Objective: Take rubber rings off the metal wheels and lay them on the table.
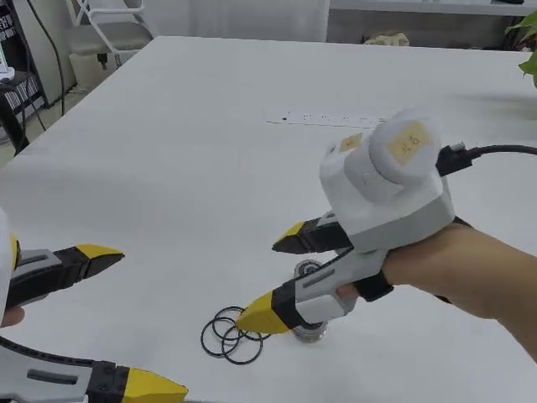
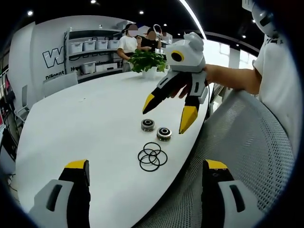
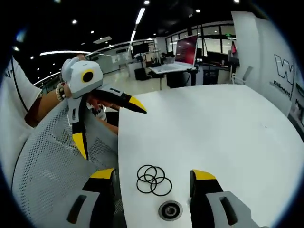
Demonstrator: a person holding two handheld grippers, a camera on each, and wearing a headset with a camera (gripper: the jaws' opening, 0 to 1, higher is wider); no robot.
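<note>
Head view: your right gripper (image 1: pixel 260 285) is spread wide, jaws far apart, nothing clamped. It hangs low over the white table (image 1: pixel 185 168). Its lower yellow tip is right by the near metal wheel (image 1: pixel 309 332) and partly covers it from this angle, so can't tell if they touch. The far metal wheel (image 1: pixel 309 269) shows in the gap between the two jaws. That makes 2 wheels, just beside each other w/ a small gap, as left gripper view shows. Right gripper view puts one wheel between the jaws, low down near their base, clear of both.

Rubber rings (image 1: pixel 231 332): 4 thin black ones, lying flat on the table in one overlapping cluster. They sit just beside the near metal wheel, close to the table edge on your side. Neither gripper touches them. Whether any ring is on a wheel is too small to tell.

Your left gripper (image 1: pixel 153 321) is also wide open & empty. It's held off to the side near the table edge, well apart from rings & wheels, jaws aimed toward them.

Farther out: 1 white power strip (image 1: pixel 327 119) mid-table, 1 mesh chair back (image 2: pixel 237 142) beside the table edge, 1 potted plant (image 2: pixel 147 59) at the far end w/ 2 people (image 2: pixel 127 42) behind it.
</note>
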